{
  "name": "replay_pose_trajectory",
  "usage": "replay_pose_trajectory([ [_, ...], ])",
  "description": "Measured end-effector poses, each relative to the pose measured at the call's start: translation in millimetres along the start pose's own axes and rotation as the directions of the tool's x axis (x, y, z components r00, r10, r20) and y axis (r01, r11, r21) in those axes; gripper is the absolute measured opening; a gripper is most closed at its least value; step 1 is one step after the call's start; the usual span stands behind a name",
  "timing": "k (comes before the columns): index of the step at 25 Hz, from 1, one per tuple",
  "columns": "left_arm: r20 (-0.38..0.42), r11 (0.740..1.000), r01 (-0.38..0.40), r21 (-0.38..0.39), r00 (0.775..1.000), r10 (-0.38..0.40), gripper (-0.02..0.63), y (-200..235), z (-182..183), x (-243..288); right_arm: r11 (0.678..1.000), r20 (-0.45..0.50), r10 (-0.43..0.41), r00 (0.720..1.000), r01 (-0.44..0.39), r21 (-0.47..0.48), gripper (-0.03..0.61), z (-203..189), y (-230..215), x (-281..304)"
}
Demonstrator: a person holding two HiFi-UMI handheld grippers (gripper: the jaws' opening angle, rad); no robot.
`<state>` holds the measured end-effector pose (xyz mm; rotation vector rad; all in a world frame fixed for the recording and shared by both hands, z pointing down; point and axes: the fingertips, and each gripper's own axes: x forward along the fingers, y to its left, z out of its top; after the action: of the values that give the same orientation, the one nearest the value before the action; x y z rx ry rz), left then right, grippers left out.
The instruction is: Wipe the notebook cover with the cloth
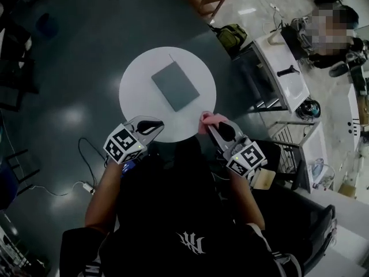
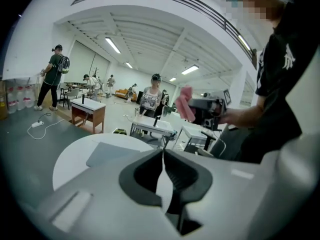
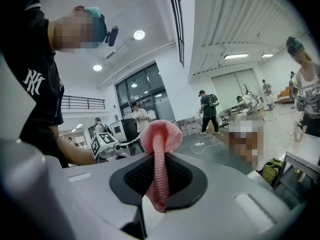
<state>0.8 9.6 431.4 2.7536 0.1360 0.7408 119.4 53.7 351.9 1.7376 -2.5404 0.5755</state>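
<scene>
We find the right gripper [image 1: 211, 123] pinching the cloth [image 3: 161, 134] by a thin fold, the left gripper [image 2: 162, 151] closed empty, and the notebook [image 1: 175, 85] loose on the table [image 1: 131, 91], well apart from both; unsteadied, it may slide under wiping, or the cloth may pull free.

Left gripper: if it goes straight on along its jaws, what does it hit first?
Probably the round white table, on bare top just short of the notebook. Depth is hard to judge.

Slate-grey notebook [image 1: 175, 85], pink waffle-knit cloth [image 3: 160, 139], white round table [image 1: 138, 91], dark grey-green floor [image 1: 75, 51], olive-green backpack [image 1: 230, 36].
</scene>
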Motion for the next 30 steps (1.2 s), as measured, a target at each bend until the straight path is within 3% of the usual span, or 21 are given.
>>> replay_pose_trajectory([
  [4,0.009,0.983,-0.084,-0.163,0.996,0.087,0.02,28,13,37,0.989,-0.047,0.146,0.988,-0.146,0.004,0.038,10,-55,36],
  [8,0.004,0.934,-0.162,-0.319,0.985,0.172,0.031,56,12,63,0.962,-0.115,0.268,0.956,-0.272,-0.016,0.038,18,-91,75],
  [13,-0.019,0.841,-0.256,-0.476,0.96,0.281,0.066,83,0,71,0.909,-0.181,0.402,0.897,-0.415,-0.037,0.038,20,-106,126],
  [17,-0.089,0.748,-0.339,-0.571,0.931,0.354,0.081,96,-29,72,0.865,-0.234,0.478,0.847,-0.5,-0.039,0.038,9,-112,161],
  [20,-0.137,0.669,-0.384,-0.637,0.91,0.391,0.092,105,-60,78,0.844,-0.278,0.509,0.815,-0.536,-0.026,0.038,-10,-117,189],
  [23,-0.172,0.607,-0.387,-0.694,0.908,0.382,0.106,107,-92,94,0.84,-0.322,0.506,0.8,-0.541,-0.023,0.038,-38,-118,212],
  [30,-0.201,0.566,-0.376,-0.734,0.916,0.348,0.112,123,-138,138,0.878,-0.439,0.405,0.802,-0.475,-0.057,0.038,-115,-123,265],
])
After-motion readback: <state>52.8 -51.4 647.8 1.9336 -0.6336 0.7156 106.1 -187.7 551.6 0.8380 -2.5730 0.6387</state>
